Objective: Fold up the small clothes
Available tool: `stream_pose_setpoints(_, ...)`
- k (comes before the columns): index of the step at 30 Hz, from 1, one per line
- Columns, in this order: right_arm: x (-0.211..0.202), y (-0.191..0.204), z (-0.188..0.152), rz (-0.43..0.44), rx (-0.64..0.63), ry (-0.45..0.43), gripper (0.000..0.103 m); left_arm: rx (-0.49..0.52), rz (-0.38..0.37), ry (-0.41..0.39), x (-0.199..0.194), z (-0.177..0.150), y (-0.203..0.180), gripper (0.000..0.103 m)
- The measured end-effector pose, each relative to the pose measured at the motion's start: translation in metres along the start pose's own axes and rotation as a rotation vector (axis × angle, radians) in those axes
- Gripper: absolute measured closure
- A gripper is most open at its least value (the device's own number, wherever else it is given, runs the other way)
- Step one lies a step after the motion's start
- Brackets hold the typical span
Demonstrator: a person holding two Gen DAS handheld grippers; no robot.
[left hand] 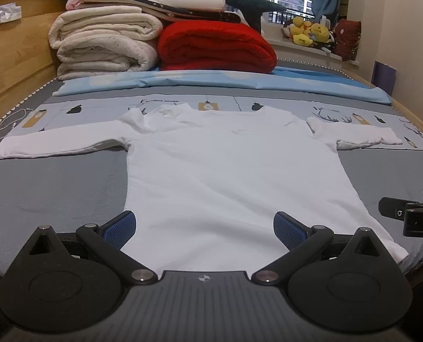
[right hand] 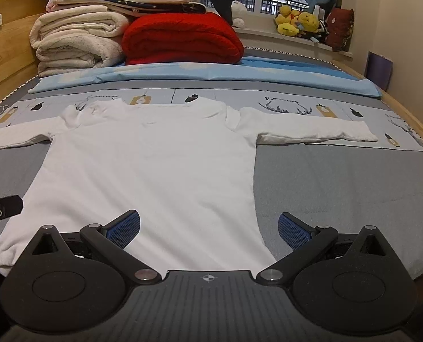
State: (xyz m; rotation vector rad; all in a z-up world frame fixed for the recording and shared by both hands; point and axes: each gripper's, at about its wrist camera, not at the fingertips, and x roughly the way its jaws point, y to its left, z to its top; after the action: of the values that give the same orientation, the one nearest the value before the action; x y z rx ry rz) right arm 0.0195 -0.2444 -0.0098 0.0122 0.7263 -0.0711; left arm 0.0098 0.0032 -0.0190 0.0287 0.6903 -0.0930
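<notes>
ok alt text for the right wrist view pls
A white long-sleeved shirt lies flat on a grey bed, sleeves spread, with the open right gripper at its hem. Folded blankets are stacked at the far end.

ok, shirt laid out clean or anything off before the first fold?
Mostly clean. The white long-sleeved shirt lies flat on the bed sheet, sleeves spread out. One oddity: the fabric near its left shoulder is bunched and rumpled. Left gripper and right gripper are open at the hem.
</notes>
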Motion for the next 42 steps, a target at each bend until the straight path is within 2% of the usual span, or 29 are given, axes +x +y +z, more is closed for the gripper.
stream_pose_setpoints(40,-0.002,0.006,0.003,0.012,-0.017,-0.011,0.001,-0.013,-0.028,0.010,0.002,0.003,0.005,0.000)
stream_pose_setpoints(42,-0.003,0.005,0.003,0.016,-0.012,-0.015,0.001,-0.008,-0.039,0.003,0.001,0.007,0.010,0.006)
